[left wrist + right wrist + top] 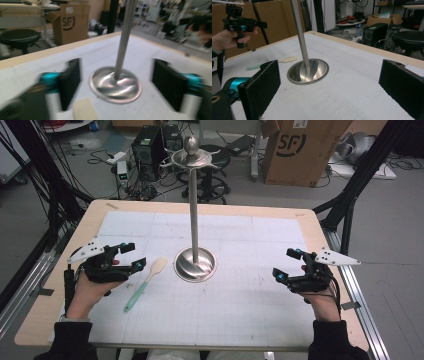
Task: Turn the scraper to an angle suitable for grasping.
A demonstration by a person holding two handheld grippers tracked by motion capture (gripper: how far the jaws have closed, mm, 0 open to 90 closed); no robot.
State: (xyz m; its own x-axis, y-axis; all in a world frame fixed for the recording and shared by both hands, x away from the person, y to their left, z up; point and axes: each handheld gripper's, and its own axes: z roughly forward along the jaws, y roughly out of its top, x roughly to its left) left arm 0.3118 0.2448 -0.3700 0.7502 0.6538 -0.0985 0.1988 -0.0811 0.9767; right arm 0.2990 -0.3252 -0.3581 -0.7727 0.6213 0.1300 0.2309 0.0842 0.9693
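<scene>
While both hands hover above the bench (310, 227), nothing is gripped yet. The left tongs (131, 256) stand open and empty just beside the spatula (145, 284), which lies flat on the white grid mat, its pale blade pointing toward the metal stand (194, 220) and its green handle toward the person. In the left gripper view the picture is blurred, with the stand's base (115, 85) between the jaws and the pale blade low down. The right tongs (291, 265) are also open and empty, well apart from the spatula on the far side of the stand. I'd judge this the approach before a pick-up: the left tongs need to dip down and straddle the thin handle squarely before closing, since it lies so low.
</scene>
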